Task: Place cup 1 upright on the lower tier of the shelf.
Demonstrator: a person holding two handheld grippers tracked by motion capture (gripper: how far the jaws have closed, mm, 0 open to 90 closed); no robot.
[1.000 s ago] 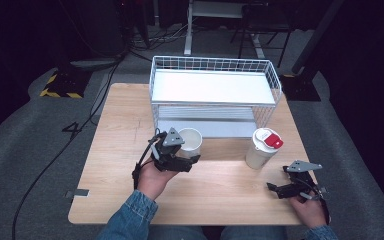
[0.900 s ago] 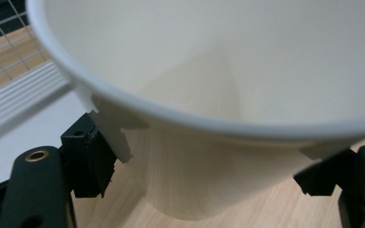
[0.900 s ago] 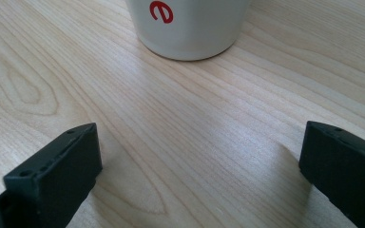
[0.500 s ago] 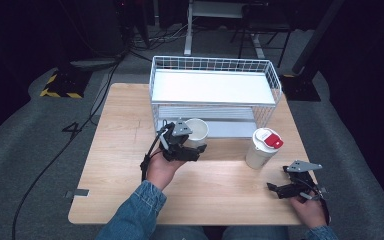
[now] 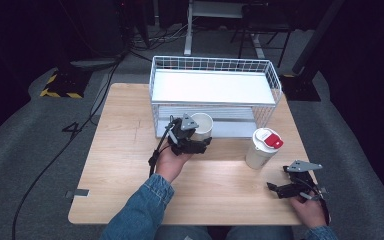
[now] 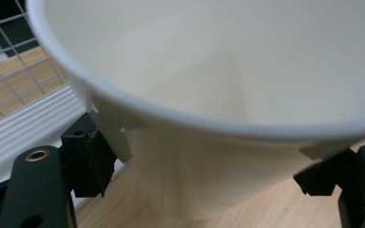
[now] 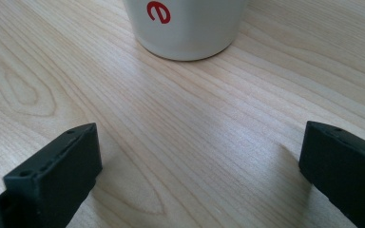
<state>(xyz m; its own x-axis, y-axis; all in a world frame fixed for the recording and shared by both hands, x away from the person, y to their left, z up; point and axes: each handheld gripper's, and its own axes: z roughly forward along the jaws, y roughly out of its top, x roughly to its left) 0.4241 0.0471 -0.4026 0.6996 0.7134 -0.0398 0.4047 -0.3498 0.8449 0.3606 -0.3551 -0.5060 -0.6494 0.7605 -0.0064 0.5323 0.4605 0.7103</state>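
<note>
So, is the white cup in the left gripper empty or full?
Empty: the left gripper view looks into the open cup and shows only its bare inner wall.

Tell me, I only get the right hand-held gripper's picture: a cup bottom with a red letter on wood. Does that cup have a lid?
Observer: Yes, the cup wears a white lid with a red tab, seen from above.
Operator: What is the other hand doing?
Observer: The left hand-held gripper is shut on an open paper cup, its jaws on both sides of the wall.
Operator: Where is that cup?
Observer: At the front of a white wire rack, by its lower shelf.
Operator: And my hand-held gripper?
Observer: The right hand-held gripper lies open near the table edge, apart from the lidded cup.
</note>
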